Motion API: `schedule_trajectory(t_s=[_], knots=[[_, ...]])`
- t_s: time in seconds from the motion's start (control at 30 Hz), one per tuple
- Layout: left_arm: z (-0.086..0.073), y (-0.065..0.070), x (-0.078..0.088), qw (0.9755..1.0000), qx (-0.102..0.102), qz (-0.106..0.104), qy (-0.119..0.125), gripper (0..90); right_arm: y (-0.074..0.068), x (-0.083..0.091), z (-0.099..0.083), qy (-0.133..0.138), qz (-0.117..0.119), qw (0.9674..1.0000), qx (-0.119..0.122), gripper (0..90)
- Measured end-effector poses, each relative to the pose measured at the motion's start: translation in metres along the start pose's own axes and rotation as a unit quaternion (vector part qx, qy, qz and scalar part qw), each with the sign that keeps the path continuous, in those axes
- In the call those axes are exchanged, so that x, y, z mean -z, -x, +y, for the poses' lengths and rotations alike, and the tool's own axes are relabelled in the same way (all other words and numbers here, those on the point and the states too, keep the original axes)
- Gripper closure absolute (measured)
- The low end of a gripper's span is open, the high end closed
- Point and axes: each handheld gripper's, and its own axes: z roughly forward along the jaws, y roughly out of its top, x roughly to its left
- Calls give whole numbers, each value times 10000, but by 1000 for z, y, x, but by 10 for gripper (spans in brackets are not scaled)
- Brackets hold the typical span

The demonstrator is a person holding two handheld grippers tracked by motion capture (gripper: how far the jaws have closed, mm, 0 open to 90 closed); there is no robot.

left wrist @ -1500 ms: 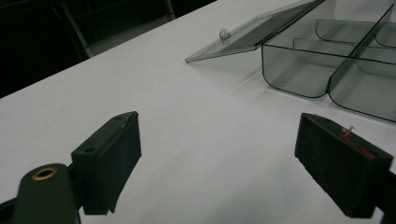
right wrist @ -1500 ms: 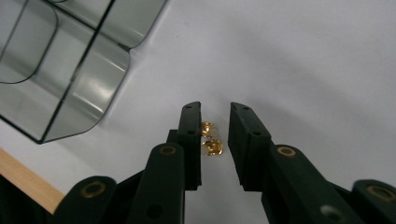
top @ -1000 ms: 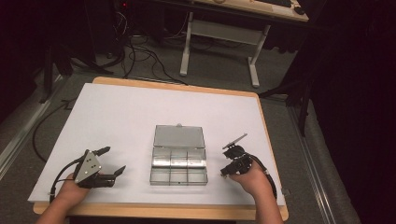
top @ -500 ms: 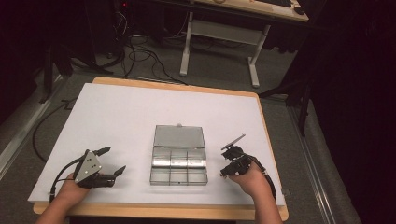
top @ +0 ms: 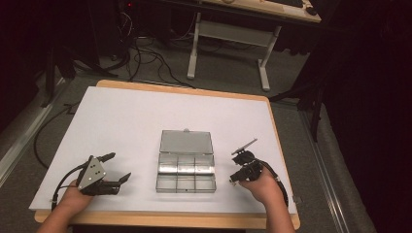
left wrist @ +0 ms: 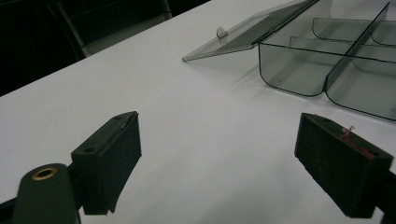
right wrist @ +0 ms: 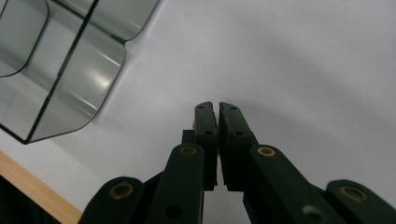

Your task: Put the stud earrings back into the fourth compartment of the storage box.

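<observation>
Sitting mid-bench (top: 145,111), clear compartment box (top: 186,167) is lying lid-open, ready for loading. Left gripper (top: 116,170) at 8 o'clock is waiting with jaws spread wide, empty; right gripper (top: 239,167) at 4 o'clock is resting closed on nothing.

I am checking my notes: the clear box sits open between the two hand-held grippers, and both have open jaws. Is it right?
Not quite. The right hand-held gripper has its jaws shut, as the right gripper view shows. The left hand-held gripper is open, and the clear box does sit open between them.
</observation>
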Motion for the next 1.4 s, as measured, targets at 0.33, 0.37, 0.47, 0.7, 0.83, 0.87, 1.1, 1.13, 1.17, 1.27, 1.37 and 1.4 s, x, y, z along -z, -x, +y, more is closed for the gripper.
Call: schedule_trajectory(t_s=[0.33, 0.37, 0.47, 0.7, 0.83, 0.87, 1.1, 1.13, 1.17, 1.27, 1.37, 1.4], knots=[[-1, 1, 3, 9999, -35, 94, 124, 150, -4, 8, 3, 86, 77, 9999, -29, 879], [-1, 1, 3, 9999, -35, 94, 124, 150, -4, 8, 3, 86, 77, 9999, -29, 879], [-1, 1, 3, 9998, -2, 98, 145, 150, -9, 14, 5, 90, 25, 10000, 5, 878], [-1, 1, 3, 9999, -28, 77, 132, 150, -17, 36, 12, 126, -35, 9999, 61, 878], [-1, 1, 3, 9999, -25, 74, 127, 150, -25, 48, 20, 79, -89, 9998, 168, 878], [-1, 1, 3, 9999, -28, 71, 128, 150, -27, 50, 22, 70, -94, 9997, 200, 878], [-1, 2, 3, 9999, -60, 67, 133, 150, -43, 60, 36, 34, -96, 9991, 419, 878], [-1, 2, 3, 9999, -62, 69, 136, 150, -45, 60, 38, 36, -85, 9990, 433, 878], [-1, 2, 3, 9999, -74, 67, 134, 150, -48, 60, 40, 17, -80, 9990, 441, 878], [-1, 2, 3, 9999, -67, 67, 135, 150, -55, 59, 46, 22, -52, 9984, 560, 878], [-1, 2, 3, 9999, -70, 64, 135, 150, -62, 55, 51, -20, 21, 9981, 619, 878], [-1, 2, 3, 9999, -70, 63, 136, 150, -64, 53, 53, -20, 22, 9974, 723, 878]])
